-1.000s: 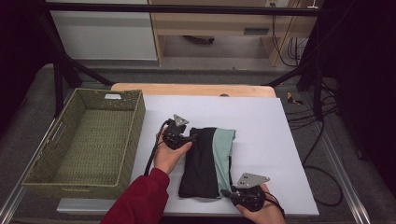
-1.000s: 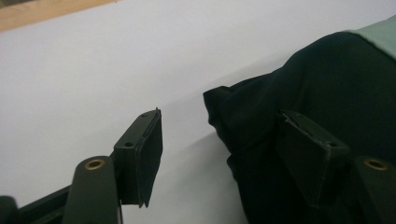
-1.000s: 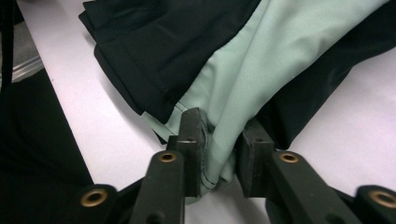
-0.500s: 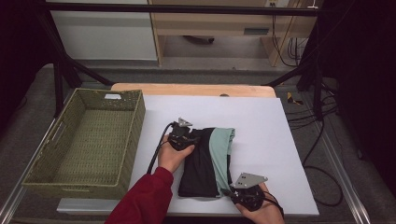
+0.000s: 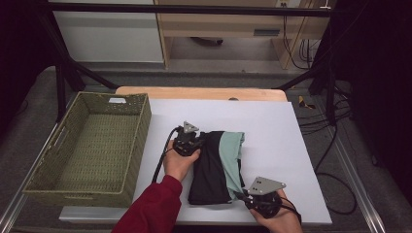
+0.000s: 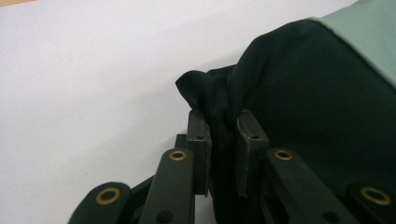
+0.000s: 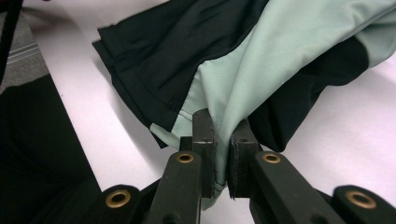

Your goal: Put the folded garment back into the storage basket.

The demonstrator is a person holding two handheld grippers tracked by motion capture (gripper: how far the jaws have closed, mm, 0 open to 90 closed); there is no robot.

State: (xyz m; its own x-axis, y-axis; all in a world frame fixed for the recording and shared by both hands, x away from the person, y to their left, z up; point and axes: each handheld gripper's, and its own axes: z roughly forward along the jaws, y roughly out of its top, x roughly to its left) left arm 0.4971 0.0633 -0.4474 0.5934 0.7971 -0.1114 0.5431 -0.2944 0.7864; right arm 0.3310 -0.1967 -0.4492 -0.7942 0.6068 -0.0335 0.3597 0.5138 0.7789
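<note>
Garment [image 5: 214,165] folded on table [image 5: 272,121]; left gripper [image 5: 188,141] just closed on far corner, right gripper [image 5: 243,196] clamps near edge; transfer to basket [image 5: 87,145] pending.

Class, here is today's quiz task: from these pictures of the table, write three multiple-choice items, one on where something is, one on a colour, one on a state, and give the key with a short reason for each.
1. Where does the woven basket stand?
A. left of the folded garment
B. right of the folded garment
C. on top of the folded garment

2. Which colours does the folded garment show?
A. red and white
B. black and pale green
C. yellow and blue

3. How does the right gripper stand?
A. wide open above the table
B. shut on nothing
C. shut on the garment's pale green cloth

Key:
1 A: in the high view the basket sits at the table's left edge, with the garment to its right.
2 B: black panels flank a pale green strip.
3 C: in the right gripper view the jaws pinch pale green cloth between them.
</note>
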